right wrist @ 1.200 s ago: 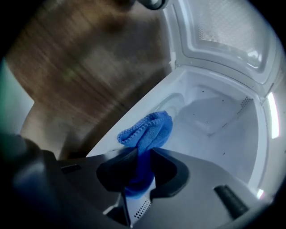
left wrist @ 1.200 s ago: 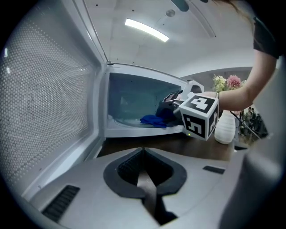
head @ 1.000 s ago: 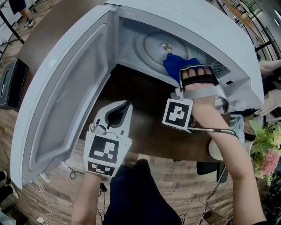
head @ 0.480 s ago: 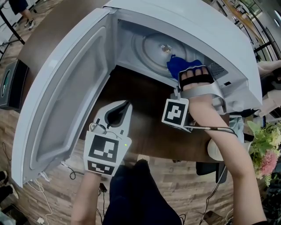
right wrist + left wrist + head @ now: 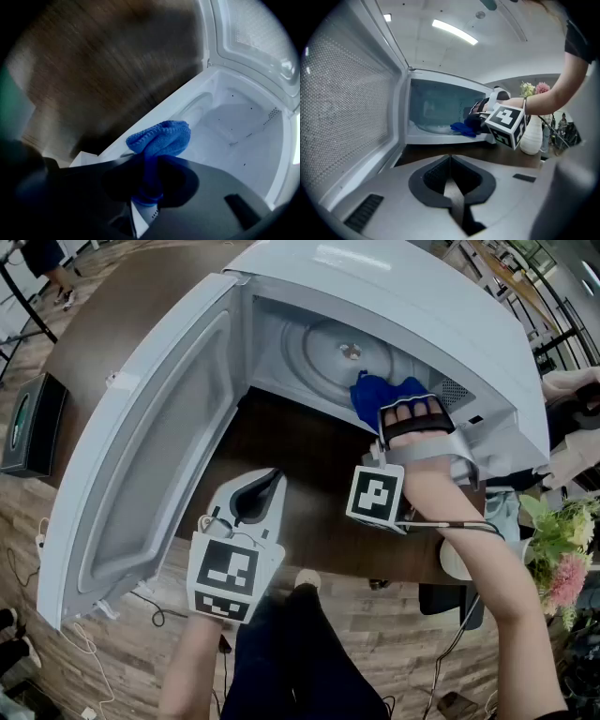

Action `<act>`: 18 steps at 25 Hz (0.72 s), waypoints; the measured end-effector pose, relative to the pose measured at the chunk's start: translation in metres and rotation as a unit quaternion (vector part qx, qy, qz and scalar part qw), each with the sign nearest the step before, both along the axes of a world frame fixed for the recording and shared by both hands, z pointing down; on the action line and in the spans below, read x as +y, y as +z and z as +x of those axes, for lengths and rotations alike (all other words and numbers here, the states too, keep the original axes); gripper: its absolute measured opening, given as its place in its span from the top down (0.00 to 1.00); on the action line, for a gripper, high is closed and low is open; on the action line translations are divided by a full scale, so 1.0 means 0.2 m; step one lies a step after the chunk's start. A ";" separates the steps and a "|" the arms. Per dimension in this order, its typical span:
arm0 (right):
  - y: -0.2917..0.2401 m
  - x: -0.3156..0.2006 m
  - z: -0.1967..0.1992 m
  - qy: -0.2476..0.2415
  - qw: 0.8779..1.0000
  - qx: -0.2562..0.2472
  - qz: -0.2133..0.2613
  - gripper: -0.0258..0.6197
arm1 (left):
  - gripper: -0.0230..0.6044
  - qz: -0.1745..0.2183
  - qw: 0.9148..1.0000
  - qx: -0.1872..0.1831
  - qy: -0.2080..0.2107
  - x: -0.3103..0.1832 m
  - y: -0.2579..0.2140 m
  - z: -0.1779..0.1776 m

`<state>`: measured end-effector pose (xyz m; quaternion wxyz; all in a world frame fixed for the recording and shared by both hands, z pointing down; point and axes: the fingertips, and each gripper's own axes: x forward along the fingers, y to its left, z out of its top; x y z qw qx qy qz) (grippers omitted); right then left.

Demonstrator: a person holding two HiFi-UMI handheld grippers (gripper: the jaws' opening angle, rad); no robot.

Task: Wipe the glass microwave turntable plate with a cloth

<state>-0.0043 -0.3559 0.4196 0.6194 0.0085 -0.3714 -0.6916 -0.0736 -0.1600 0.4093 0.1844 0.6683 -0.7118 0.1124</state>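
The cloth (image 5: 159, 138) is pinched between the closed jaws of the right gripper (image 5: 147, 190), at the front right of the plate (image 5: 328, 348) inside the microwave (image 5: 422, 306). It is best pressed flat and swept in arcs, since the glass may turn. The left gripper (image 5: 451, 187), jaws together on nothing, is held over the dark table (image 5: 309, 474). A wood floor (image 5: 375, 634) is seen below.

The glass turntable plate (image 5: 342, 351) is round and clear, with a small hub at its centre. It lies flat on the floor of the open microwave (image 5: 450, 315). The cloth (image 5: 378, 395) is blue, soft and bunched into a wad, pinched between the fingers of the right gripper (image 5: 149, 183). It sits at the plate's near right rim, by the opening; whether it touches the glass cannot be told.
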 end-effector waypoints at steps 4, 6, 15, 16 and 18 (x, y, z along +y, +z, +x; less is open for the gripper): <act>0.00 0.06 0.01 -0.009 1.000 -0.020 -0.016 0.84 | 0.94 -0.001 1.000 0.006 -0.003 0.02 0.00 0.01; -0.01 0.09 0.02 -0.009 0.999 -0.034 -0.029 0.84 | 0.94 -0.003 1.000 0.008 -0.004 0.02 0.00 0.02; -0.02 0.35 0.09 0.007 0.986 -0.101 -0.133 0.83 | 0.94 -0.011 1.000 0.003 0.002 0.04 -0.07 0.08; -0.02 0.38 0.10 0.012 0.981 -0.118 -0.151 0.83 | 0.94 -0.010 1.000 0.005 0.001 0.04 -0.08 0.08; -0.04 0.44 0.10 0.025 0.970 -0.153 -0.186 0.83 | 0.94 -0.008 1.000 0.007 -0.001 0.05 -0.11 0.08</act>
